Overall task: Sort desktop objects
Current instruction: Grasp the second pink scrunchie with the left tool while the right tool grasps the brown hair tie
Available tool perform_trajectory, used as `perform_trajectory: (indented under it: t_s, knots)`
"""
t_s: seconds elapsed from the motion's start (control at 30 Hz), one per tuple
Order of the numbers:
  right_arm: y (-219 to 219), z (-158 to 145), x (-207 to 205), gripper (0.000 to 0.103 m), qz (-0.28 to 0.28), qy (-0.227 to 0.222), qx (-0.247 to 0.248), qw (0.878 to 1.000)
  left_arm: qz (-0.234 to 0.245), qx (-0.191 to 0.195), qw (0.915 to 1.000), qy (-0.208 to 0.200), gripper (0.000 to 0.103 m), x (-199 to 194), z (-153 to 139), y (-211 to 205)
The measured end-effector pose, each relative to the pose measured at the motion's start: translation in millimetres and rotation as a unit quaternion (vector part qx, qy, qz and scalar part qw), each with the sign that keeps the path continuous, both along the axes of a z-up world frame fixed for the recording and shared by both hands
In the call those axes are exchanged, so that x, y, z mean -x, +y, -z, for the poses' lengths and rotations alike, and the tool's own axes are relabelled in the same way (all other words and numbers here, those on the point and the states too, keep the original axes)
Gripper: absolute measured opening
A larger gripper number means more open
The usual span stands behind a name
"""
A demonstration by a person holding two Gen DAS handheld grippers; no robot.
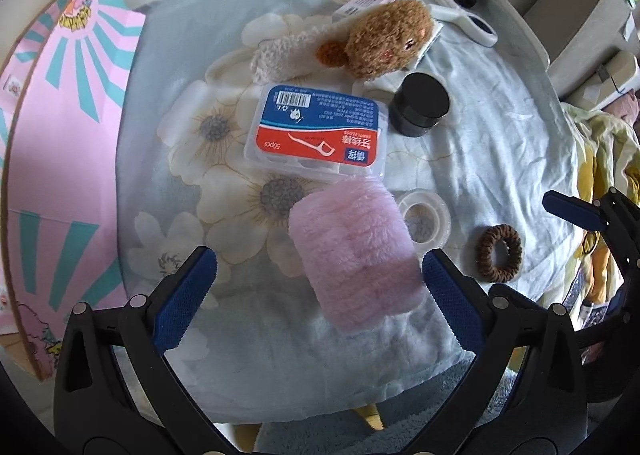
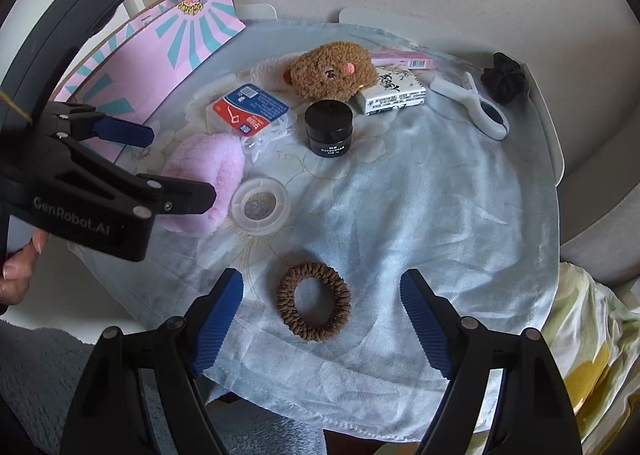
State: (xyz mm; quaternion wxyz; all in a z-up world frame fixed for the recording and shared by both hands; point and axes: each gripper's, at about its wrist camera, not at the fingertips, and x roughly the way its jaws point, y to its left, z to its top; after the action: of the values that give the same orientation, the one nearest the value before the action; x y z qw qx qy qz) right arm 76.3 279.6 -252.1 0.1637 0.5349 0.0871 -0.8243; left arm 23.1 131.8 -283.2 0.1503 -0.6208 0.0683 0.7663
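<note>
A pink fluffy pad (image 1: 352, 251) lies on the floral cloth between the wide-apart fingers of my left gripper (image 1: 316, 275). The right pad is close beside it and the left pad stands well off, so the gripper is open. In the right wrist view a brown scrunchie (image 2: 314, 307) lies flat between the spread fingers of my right gripper (image 2: 320, 295), which is open and clear of it. The left gripper (image 2: 176, 165) hangs over the pink pad (image 2: 204, 175). The brown scrunchie (image 1: 498, 253) also shows in the left wrist view.
On the cloth-covered round table (image 2: 440, 215) lie a floss pick box (image 1: 320, 131), a black jar (image 1: 420, 103), a brown plush bear (image 1: 388, 39), a clear tape roll (image 2: 260, 207), a white tissue pack (image 2: 392, 93), a white-handled tool (image 2: 480, 107) and a black scrunchie (image 2: 506, 79). A pink box (image 1: 60, 135) stands left.
</note>
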Motion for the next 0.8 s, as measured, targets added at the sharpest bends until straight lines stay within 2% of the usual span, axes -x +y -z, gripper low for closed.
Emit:
perform_trajectory:
  t_s: [0.13, 0.23, 0.47, 0.53, 0.67, 0.77, 0.8]
  knots:
    - [-1.3, 7.1, -1.5, 0.077, -0.016, 0.007, -0.021, 1.000, -0.008, -0.004, 0.9999, -0.007, 0.102, 0.7, 8.7, -1.8]
    - [-2.4, 10.9, -3.0, 0.065, -0.026, 0.009, -0.029, 0.999, -0.010, -0.008, 0.9999, -0.008, 0.102, -0.1, 11.5, -2.3]
    - [-11.2, 20.8, -8.7, 0.050, -0.050, 0.017, -0.054, 0.997, 0.003, -0.011, 0.9999, 0.006, 0.101, -4.7, 10.4, -2.3]
    - [-12.3, 23.5, -9.3, 0.043, -0.053, 0.014, -0.054, 0.997, 0.005, -0.016, 0.9999, 0.001, 0.092, -5.0, 11.4, -2.8]
    - [-12.2, 23.6, -10.3, 0.036, -0.055, 0.012, -0.043, 0.998, 0.009, -0.028, 0.9995, -0.005, 0.081, -5.9, 13.0, -0.4]
    - [-10.9, 23.6, -10.6, 0.031, -0.055, 0.009, -0.032, 0.998, 0.014, -0.046, 0.9988, -0.013, 0.066, -6.9, 13.3, -0.4]
    - [-10.8, 23.8, -10.6, 0.026, -0.056, 0.006, -0.026, 0.998, 0.015, -0.051, 0.9985, -0.013, 0.061, -7.2, 12.6, -0.6]
